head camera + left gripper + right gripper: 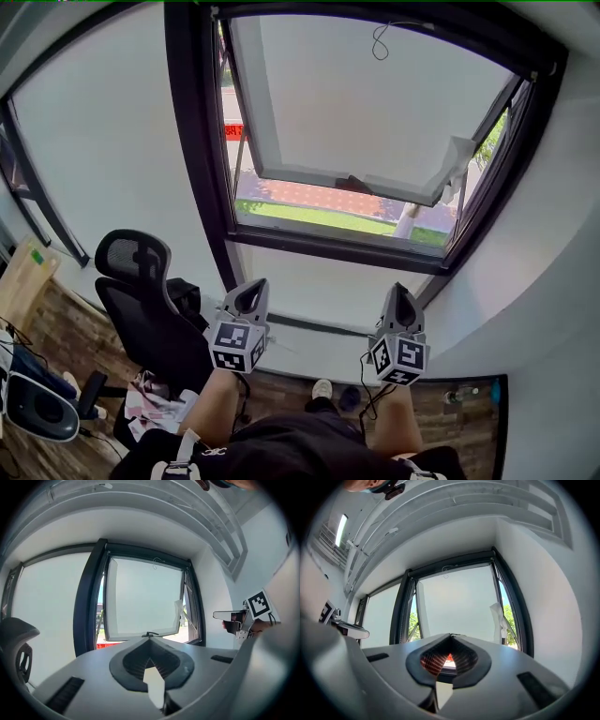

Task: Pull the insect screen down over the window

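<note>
A dark-framed window (202, 159) stands ahead, its frosted sash (366, 103) swung outward with a black handle (352, 183) at the lower edge. A thin pull cord (379, 39) hangs at the top of the opening, where the frame's top bar (394, 23) runs. My left gripper (249, 298) and right gripper (399, 305) are held side by side below the sill, both shut with nothing between the jaws. The same window (145, 602) fills the left gripper view, with the right gripper (222, 616) at the side. In the right gripper view the window (454, 606) is ahead too.
A black mesh office chair (141, 291) stands at the left, close to my left arm. A wooden desk corner (23, 277) and a bag (37, 403) lie further left. White walls (553, 234) flank the window on both sides. Shoes (323, 389) sit on the wooden floor.
</note>
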